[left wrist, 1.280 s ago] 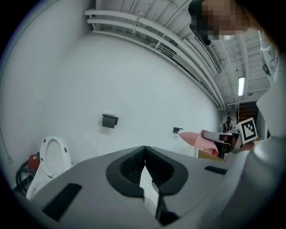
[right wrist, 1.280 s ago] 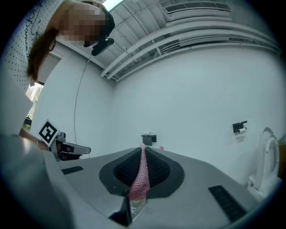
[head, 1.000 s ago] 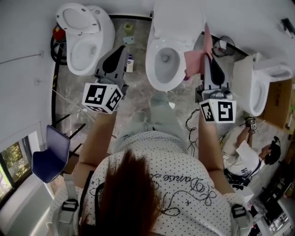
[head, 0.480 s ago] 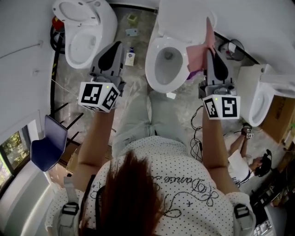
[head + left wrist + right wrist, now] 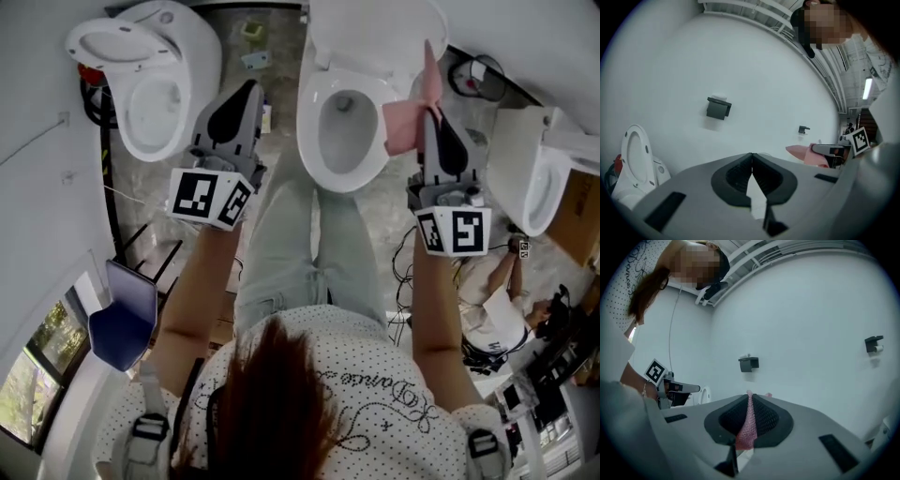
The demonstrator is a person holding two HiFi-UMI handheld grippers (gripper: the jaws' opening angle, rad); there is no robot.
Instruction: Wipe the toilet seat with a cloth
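1. Holding the cloth (image 5: pixel 405 127) is the right gripper (image 5: pixel 429 114). Its jaws are closed on a thin pinch of pink mesh, and the rest of the cloth hangs free beyond the tips.
2. Left gripper (image 5: pixel 247 94): jaws pressed together along their whole length, with nothing between them (confirmed in the left gripper view).
3. Key relation: in the head view the cloth lies at the right-hand edge of the toilet seat (image 5: pixel 309 127) of the middle toilet. The seat is therefore to the left of the right gripper's tips and below them. Contact between cloth and seat cannot be judged from above.
4. Seat long axis: it runs away from the person, from the near front lip to the hinge at the far end. Judgement: a wipe would follow the ring along that line, starting on the right side.
5. Nearer tool: the right gripper, just beside the seat's right rim. The left gripper stands beside the bowl on its left, apart from the rim.
6. Counts:
   - toilets: three, namely the middle toilet, the left toilet (image 5: pixel 150 84) and the right toilet (image 5: pixel 536 183)
   - cloths: one
   - grippers: two
   - dark wall holders in the right gripper view: two
7. The task looks barely begun; no wiped stretch can be told.
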